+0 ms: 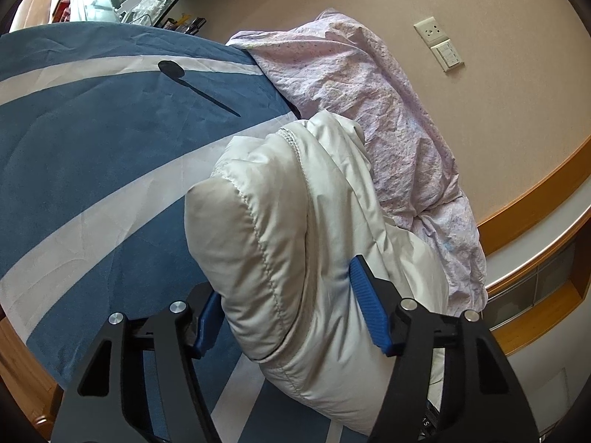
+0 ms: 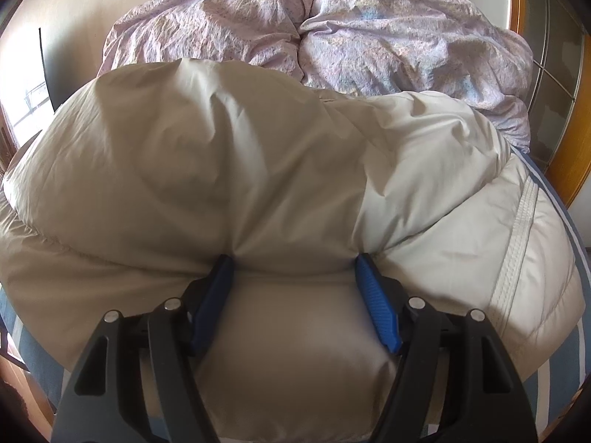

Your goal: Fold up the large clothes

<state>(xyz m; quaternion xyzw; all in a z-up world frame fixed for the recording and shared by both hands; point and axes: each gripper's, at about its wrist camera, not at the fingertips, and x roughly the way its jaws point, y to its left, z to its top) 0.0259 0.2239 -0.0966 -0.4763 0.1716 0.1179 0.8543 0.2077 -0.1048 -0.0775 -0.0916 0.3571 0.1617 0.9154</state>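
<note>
A puffy off-white down jacket (image 1: 291, 221) lies on the blue and white bedsheet (image 1: 92, 155). In the left wrist view a padded part of it bulges up between my left gripper's (image 1: 286, 288) blue pads, which stand wide apart on either side of it. In the right wrist view the jacket (image 2: 229, 155) fills most of the frame, with a white zipper (image 2: 517, 251) on its right side. My right gripper (image 2: 293, 269) straddles a thick fold of the jacket, its blue pads pressing into the fabric on both sides.
A crumpled lilac duvet (image 1: 369, 85) is heaped behind the jacket against the beige wall; it also shows in the right wrist view (image 2: 332, 29). A wall socket and switch (image 1: 439, 42) sit above it. A wooden headboard (image 1: 535, 203) runs along the right.
</note>
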